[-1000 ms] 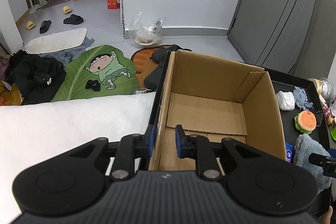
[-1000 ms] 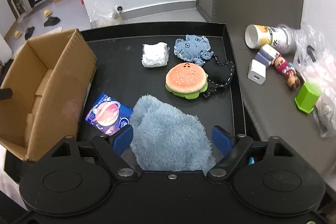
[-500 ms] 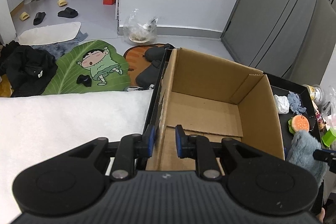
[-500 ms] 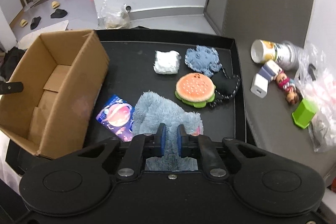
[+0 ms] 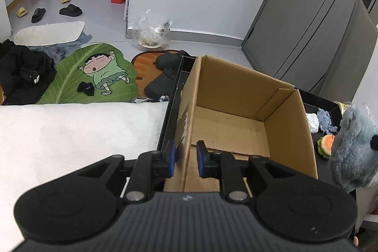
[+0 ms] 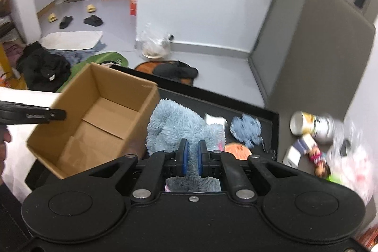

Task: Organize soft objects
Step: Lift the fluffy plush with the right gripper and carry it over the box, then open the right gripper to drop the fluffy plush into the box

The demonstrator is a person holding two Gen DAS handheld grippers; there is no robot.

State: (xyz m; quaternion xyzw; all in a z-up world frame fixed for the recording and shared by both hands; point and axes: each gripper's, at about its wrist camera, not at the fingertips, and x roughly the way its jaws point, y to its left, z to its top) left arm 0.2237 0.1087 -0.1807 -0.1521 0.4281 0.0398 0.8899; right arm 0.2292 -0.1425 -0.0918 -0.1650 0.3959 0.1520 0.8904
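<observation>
A: Box (image 6: pixel 99 119) mouth open, inside bare. Free drop from above?

B: Yes, mostly. L gripper (image 5: pixel 186 158) clamped on near-left wall, so that corner blocked; body sticks in over left rim in right-wrist view.

A: R side approach?

B: R gripper (image 6: pixel 191 155) pinched on blue plush (image 6: pixel 179 126), hanging just beside box's right wall. Wall itself in the way, must clear top edge.

A: Tray (image 6: pixel 275 134) beyond?

B: Crowded far end: white wad (image 6: pixel 216 119), blue frilly toy (image 6: pixel 245 130), burger toy (image 5: pixel 327 145) close together. Bare black strip betw. box and those. Can (image 6: pixel 311 125), doll (image 6: pixel 317 158), plastic bag (image 6: pixel 352 162) cluttering ledge past tray's right rim.
</observation>
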